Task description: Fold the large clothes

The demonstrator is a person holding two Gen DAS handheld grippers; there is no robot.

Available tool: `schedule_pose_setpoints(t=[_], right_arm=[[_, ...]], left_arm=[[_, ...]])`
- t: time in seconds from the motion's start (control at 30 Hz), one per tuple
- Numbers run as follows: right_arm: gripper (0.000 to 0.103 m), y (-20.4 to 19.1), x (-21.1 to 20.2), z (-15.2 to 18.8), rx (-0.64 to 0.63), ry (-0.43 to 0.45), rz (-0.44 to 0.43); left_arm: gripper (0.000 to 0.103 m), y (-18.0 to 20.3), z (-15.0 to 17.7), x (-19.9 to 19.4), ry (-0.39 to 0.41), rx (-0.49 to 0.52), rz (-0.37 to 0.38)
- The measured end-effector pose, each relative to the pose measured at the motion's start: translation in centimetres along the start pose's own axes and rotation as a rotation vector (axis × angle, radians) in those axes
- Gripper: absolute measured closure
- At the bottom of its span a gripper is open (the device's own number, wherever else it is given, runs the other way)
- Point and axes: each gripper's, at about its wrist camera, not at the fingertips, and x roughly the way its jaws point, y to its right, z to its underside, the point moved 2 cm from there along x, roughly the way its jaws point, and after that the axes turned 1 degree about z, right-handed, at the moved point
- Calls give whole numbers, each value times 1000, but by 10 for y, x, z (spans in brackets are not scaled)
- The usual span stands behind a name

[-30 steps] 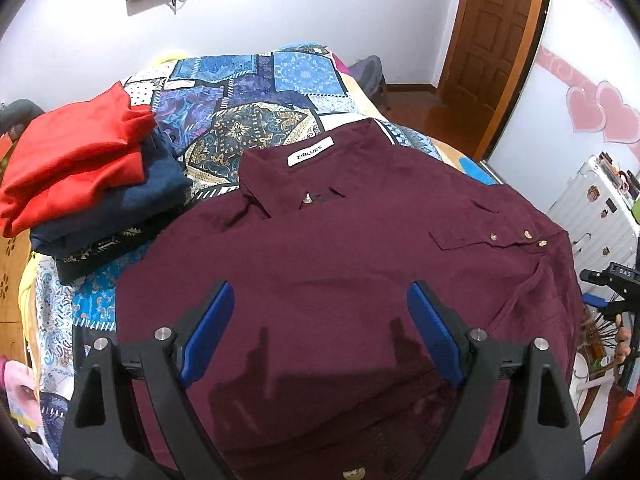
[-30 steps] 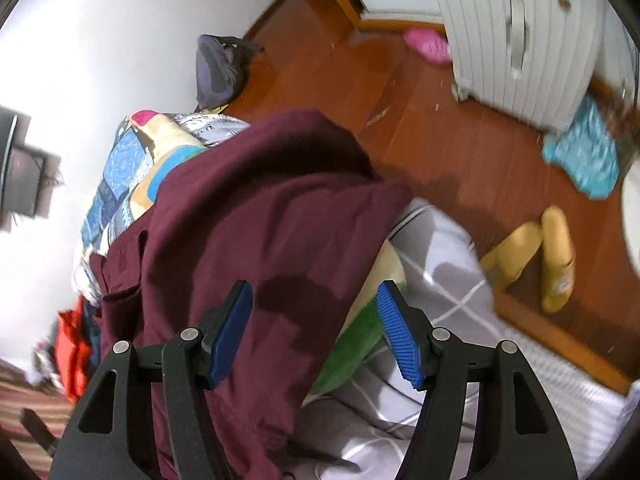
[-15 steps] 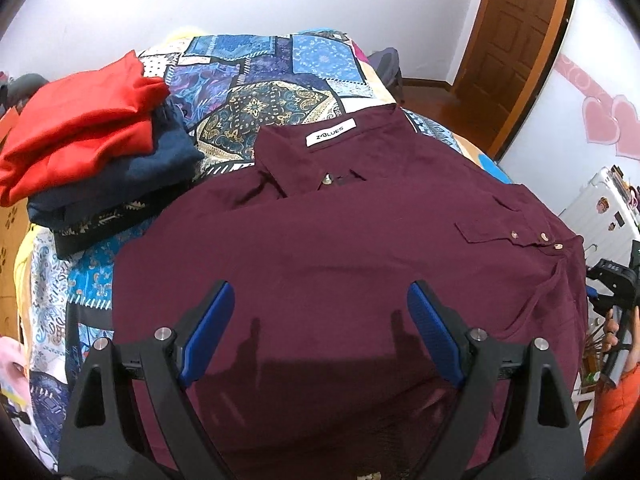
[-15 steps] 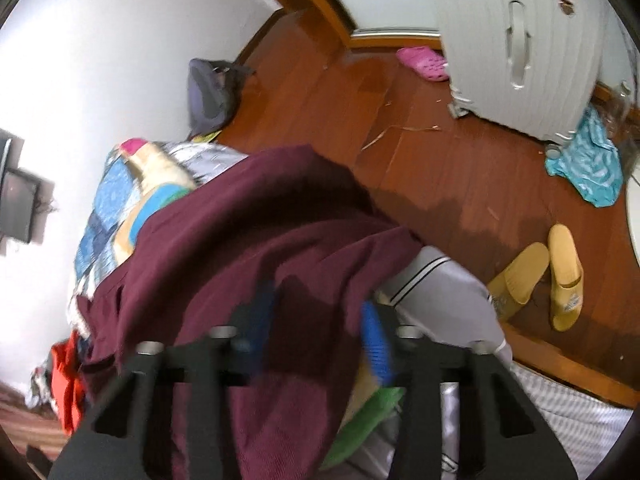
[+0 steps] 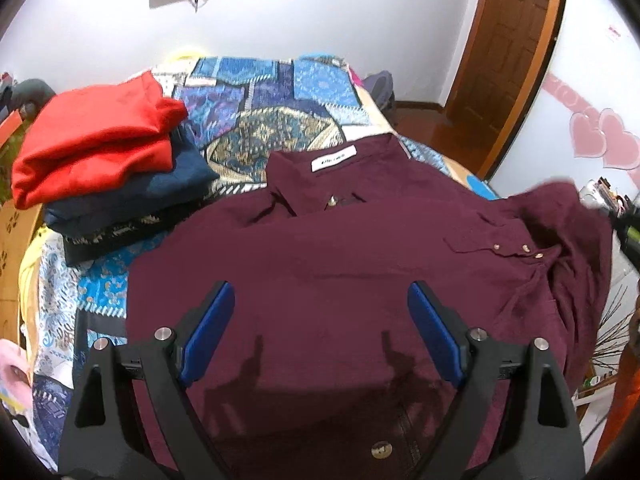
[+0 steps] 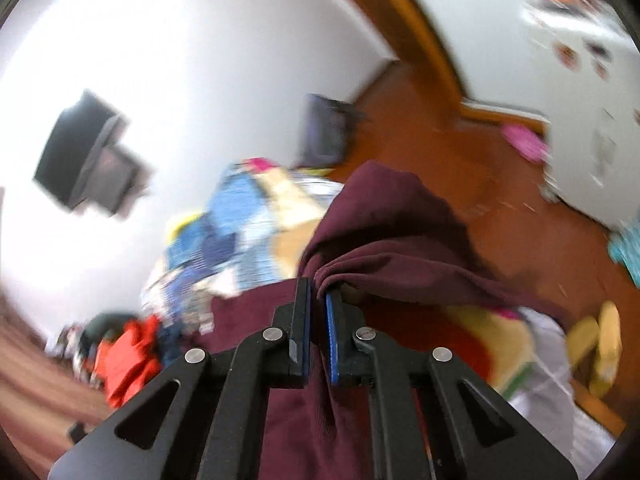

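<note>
Maroon shirt (image 5: 340,280) lies spread on the bed (image 5: 256,120). Right hand-held gripper (image 6: 318,320), apart a second ago, has clamped onto the shirt's right edge and lifted it. Left hand-held gripper (image 5: 320,332) hovers above, jaws apart. Side fold likely beginning.
</note>
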Motion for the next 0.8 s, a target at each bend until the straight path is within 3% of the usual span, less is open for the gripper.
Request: schedule_pose_setpoints(t=[0.13,0.2,0.27,0.4,0.47,0.67,0.8], right_arm=[[97,-63,2,20,-162,-35,-107],[97,-85,15,38,-237,-84,-118],[97,-96,38,63,-308,-149,-78],[97,-84,84,106,-327,-342,-20],[97,-75,93,120,-329,-380,23],[91,-76,70,115,-341,-360,33],[76,-76,50,96,-343,-314,28]], left_arm=[[15,-2,2,-10,30,14,3],[15,-5,3,-14,38,18,-1],[15,-8,6,-16,40,15,-2],[15,-17,13,-16,26,-5,3],[15,-20,17,-15,18,-12,2],[15,-19,22,-9,-5,-1,-13],[15,-11,20,-9,7,15,-12]])
